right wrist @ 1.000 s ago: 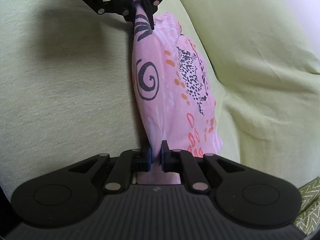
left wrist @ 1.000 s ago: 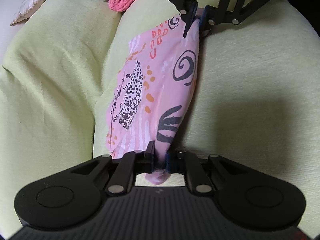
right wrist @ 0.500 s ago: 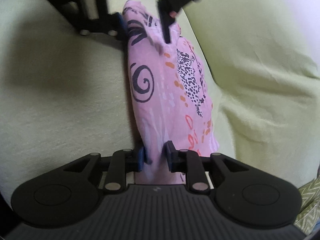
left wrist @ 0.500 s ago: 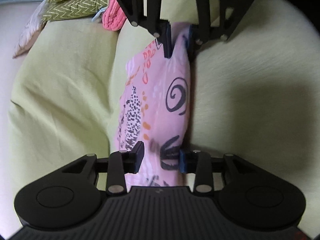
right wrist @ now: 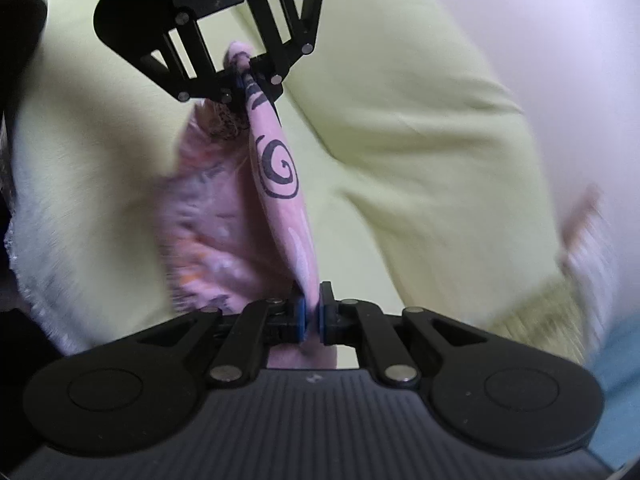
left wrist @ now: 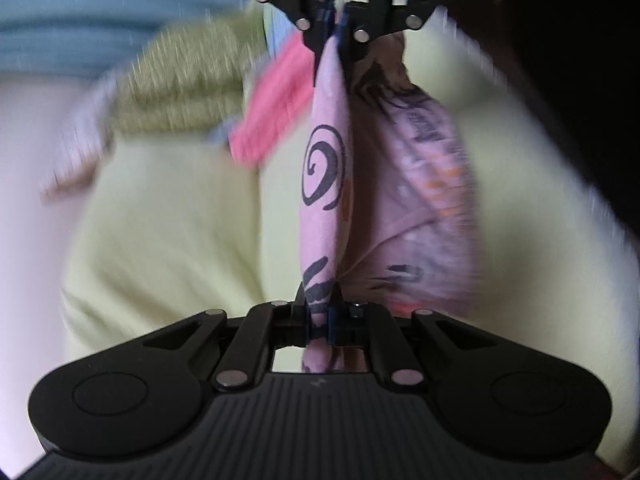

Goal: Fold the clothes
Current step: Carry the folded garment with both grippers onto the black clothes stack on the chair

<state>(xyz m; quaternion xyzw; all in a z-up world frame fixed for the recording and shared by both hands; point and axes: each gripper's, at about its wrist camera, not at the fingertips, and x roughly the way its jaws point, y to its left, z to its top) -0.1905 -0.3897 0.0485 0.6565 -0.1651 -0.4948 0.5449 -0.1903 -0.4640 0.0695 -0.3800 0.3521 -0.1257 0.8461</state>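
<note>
**Pink printed garment stretched between both tongs above the green cover**

The left tongs (left wrist: 320, 320) are clenched on one end of a pink garment (left wrist: 324, 184) printed with black spirals and leaf shapes; their jaws have just closed, and the cloth is pinched between the blue pads, with a little of it poking out behind them. The right tongs (right wrist: 313, 316) have likewise just closed, and grip the opposite end of the same garment (right wrist: 280, 184). Each wrist view shows the other tongs at the top of the picture, facing the camera and pinching the far end, so the garment's upper edge runs taut as a narrow ridge from one pair to the other.

Below that ridge the rest of the cloth hangs loose and billowing: to the right of the ridge in the left wrist view, to the left of it in the right wrist view, where it is blurred. Orange marks and dark spotted patches show on the hanging part.

Under the garment lies a pale yellow-green cover (left wrist: 168, 216) with soft folds. In the left wrist view a coral-red folded cloth (left wrist: 272, 112) and an olive patterned cushion (left wrist: 180, 92) lie beyond it, both blurred, with a teal surface (left wrist: 100, 16) behind them.
</note>
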